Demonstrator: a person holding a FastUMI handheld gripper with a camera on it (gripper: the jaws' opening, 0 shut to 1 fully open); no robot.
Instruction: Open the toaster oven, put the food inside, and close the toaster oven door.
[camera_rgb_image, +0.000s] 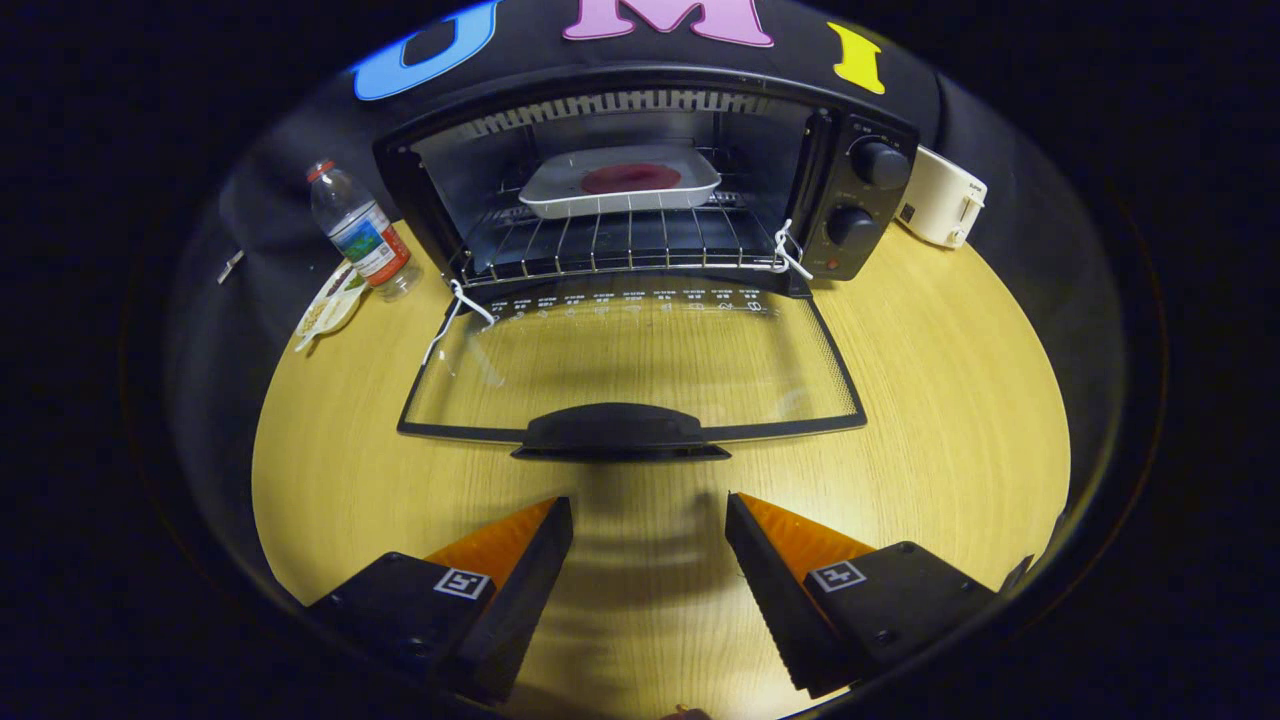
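Observation:
The black toaster oven (860, 215) stands at the back of the round wooden table (950, 400). Its glass door (630, 365) lies folded down flat toward me, with the black handle (615, 430) at its front edge. Inside, a white tray (560, 195) holding a round red piece of food (630, 178) rests on the wire rack (610, 245). My gripper (650, 510) is open, nothing between its fingers. It hovers over the table a short way in front of the door handle.
A plastic water bottle (360, 232) stands left of the oven, with a small packet (328, 305) lying beside it. A white appliance (942, 197) sits right of the oven at the table's back edge. Bare wood lies on both sides of the door.

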